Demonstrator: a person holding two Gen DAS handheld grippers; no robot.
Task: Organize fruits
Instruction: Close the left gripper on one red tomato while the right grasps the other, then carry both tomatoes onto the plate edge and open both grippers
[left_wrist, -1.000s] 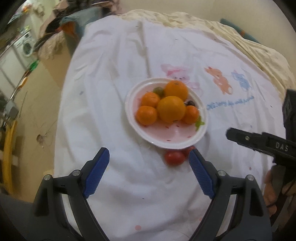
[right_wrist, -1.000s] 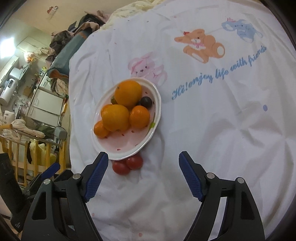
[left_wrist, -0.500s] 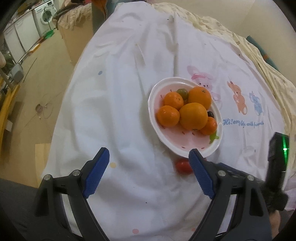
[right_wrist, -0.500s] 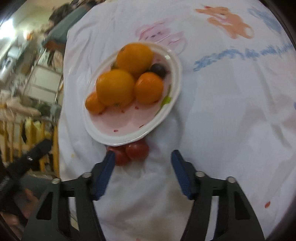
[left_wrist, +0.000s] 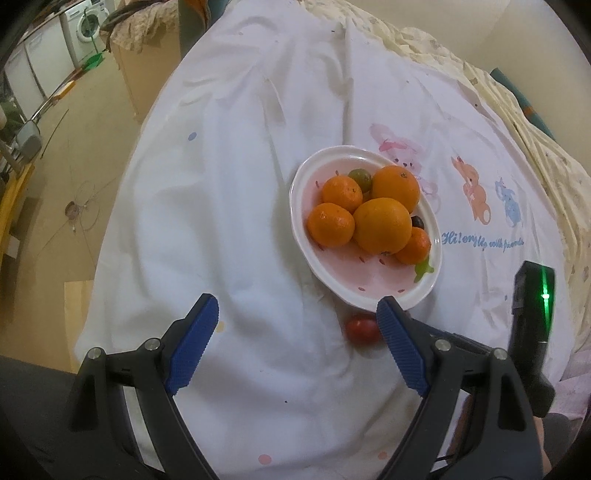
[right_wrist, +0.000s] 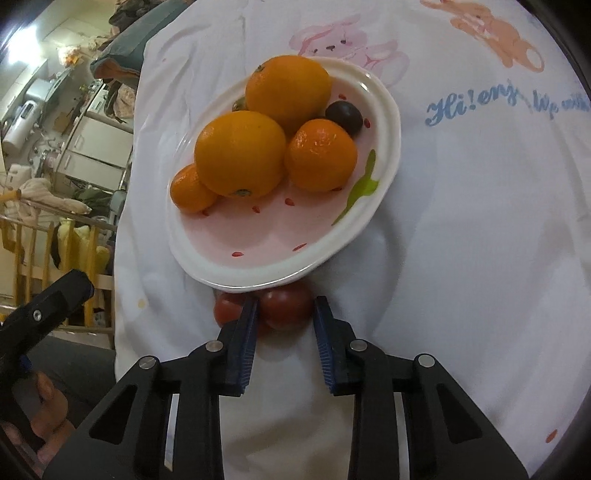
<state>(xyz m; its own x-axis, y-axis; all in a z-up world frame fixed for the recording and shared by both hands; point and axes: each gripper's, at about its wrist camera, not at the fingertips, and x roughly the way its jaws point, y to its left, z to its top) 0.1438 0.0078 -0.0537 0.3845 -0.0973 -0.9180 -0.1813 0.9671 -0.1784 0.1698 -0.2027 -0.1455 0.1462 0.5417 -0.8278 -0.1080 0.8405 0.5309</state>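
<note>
A white and pink plate (right_wrist: 388, 122) on the white cloth holds several oranges (right_wrist: 240, 153), a dark plum (right_wrist: 344, 116) and a greenish fruit (left_wrist: 361, 178). Two red tomatoes lie on the cloth against the plate's near rim. My right gripper (right_wrist: 284, 314) has its blue pads on either side of the right tomato (right_wrist: 286, 306), narrowed around it; the left tomato (right_wrist: 226, 309) sits just outside the left pad. My left gripper (left_wrist: 295, 332) is open and empty, held above the cloth left of the plate (left_wrist: 295, 192). One tomato (left_wrist: 362, 329) shows there.
The white cloth with cartoon animals and blue lettering (right_wrist: 480, 99) covers the table. The table edge drops to the floor on the left (left_wrist: 74, 184). Room clutter and a wooden rail (right_wrist: 37, 236) lie beyond.
My right gripper has moved down and forward to the tomatoes and its jaws have narrowed around the right one. My left gripper has drifted back and left, staying open.
</note>
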